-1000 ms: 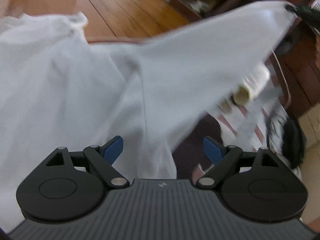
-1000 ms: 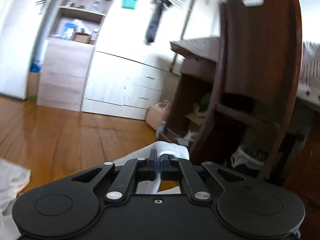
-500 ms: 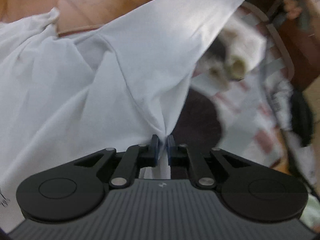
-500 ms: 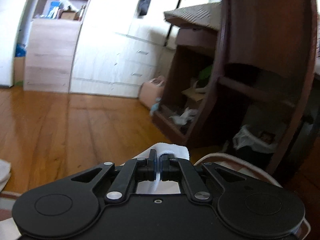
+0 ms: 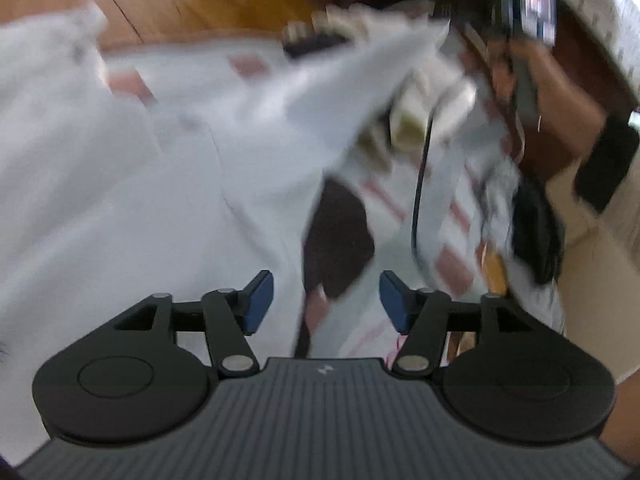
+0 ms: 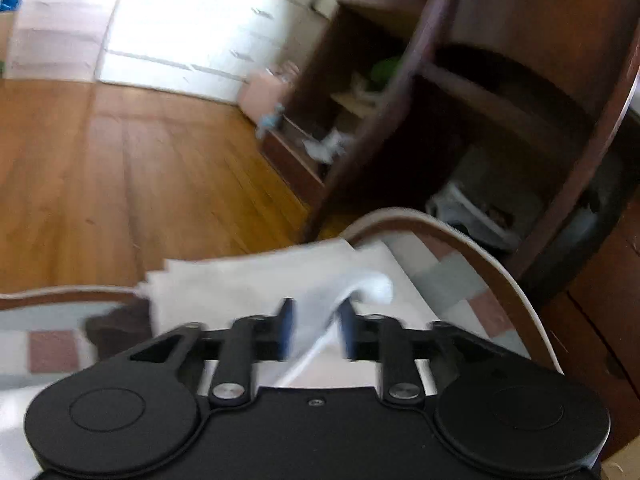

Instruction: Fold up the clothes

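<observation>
Left tongs [image 5: 326,300] released — blue pads [image 5: 256,300] spread wide, nothing between them. Right tongs [image 6: 316,328] also parted, a fold of white cloth [image 6: 320,312] running through the gap between the fingers; whether either finger touches it is lost in blur.

Left view: the cloth [image 5: 120,200] is spread over the left and middle of the surface [image 5: 452,256], which has a pale cover with pink checks. One corner of the cloth rises toward far right. Dark patch [image 5: 336,240] on the surface just past the tongs, at the cloth's right edge. Only this view shows the person's hand [image 5: 556,92] at far right on a black device [image 5: 528,4], a black cable [image 5: 420,184] hanging down, and pale rolled items [image 5: 412,120] behind the raised corner. Heavy blur.

Right view: cloth lies flat along the far edge of the surface [image 6: 460,280], near its rounded rim. Only this view shows the wood floor [image 6: 140,180], white drawers [image 6: 192,28] far left, and a dark wooden shelf unit [image 6: 460,100] far right with clutter inside.
</observation>
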### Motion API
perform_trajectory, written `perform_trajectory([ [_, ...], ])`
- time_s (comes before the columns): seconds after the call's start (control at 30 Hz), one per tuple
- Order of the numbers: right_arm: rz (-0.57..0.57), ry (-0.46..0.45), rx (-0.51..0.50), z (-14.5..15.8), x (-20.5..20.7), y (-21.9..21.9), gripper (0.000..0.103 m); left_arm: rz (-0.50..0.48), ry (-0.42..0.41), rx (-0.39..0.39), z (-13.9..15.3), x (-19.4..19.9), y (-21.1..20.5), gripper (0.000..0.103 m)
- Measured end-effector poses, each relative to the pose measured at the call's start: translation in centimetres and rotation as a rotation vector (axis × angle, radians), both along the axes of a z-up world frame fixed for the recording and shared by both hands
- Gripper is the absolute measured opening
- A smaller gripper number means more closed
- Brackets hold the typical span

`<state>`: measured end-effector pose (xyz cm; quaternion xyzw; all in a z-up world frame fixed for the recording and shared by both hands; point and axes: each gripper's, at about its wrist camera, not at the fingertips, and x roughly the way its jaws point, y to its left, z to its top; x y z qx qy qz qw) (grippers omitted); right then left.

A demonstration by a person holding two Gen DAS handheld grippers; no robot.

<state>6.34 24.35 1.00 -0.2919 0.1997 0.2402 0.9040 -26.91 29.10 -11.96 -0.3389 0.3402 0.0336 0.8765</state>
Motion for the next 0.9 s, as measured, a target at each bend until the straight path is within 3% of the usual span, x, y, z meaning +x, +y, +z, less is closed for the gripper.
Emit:
perform_trajectory([
  [0.13, 0.221, 0.204, -0.036, 4.4, -3.2, 4.6, 0.056, 0.203, -0.024, 0.083, 2.2, -3.7, 5.2, 0.067],
  [0.27, 0.442, 0.407, -0.071, 8.8, -6.4, 9.3, 0.062, 0.459, -0.014, 0.026, 1.8, -8.9, 11.7, 0.067],
  [0.33, 0.552, 0.505, -0.095, 10.8, -8.1, 11.8, 0.062, 0.576, 0.01, 0.037, 1.6, -11.2, 14.6, 0.067],
  [0.43, 0.709, 0.584, -0.215, 10.4, -12.5, 18.7, 0.062, 0.715, 0.107, 0.135, 1.2, -12.8, 18.6, 0.067],
  [0.53, 0.808, 0.678, -0.312, 8.2, -17.1, 24.4, 0.062, 0.824, 0.16, 0.147, -0.5, -14.1, 21.9, 0.067],
  [0.63, 0.819, 0.793, -0.454, 4.5, -21.3, 27.3, 0.061, 0.848, 0.163, 0.092, -2.7, -15.9, 23.4, 0.067],
  [0.7, 0.888, 0.787, -0.527, 3.0, -24.1, 28.1, 0.061, 0.809, 0.151, 0.049, -3.7, -16.8, 23.4, 0.064],
  [0.77, 0.969, 0.794, -0.538, 2.0, -25.8, 29.0, 0.061, 0.769, 0.128, 0.059, -3.8, -17.2, 23.1, 0.063],
  [0.83, 1.044, 0.81, -0.545, 1.0, -27.4, 30.0, 0.062, 0.737, 0.106, 0.084, -3.7, -17.4, 22.7, 0.053],
  [0.9, 1.054, 0.913, -0.519, 0.0, -28.1, 31.8, 0.062, 0.735, 0.102, 0.092, -3.7, -17.5, 22.8, 0.044],
])
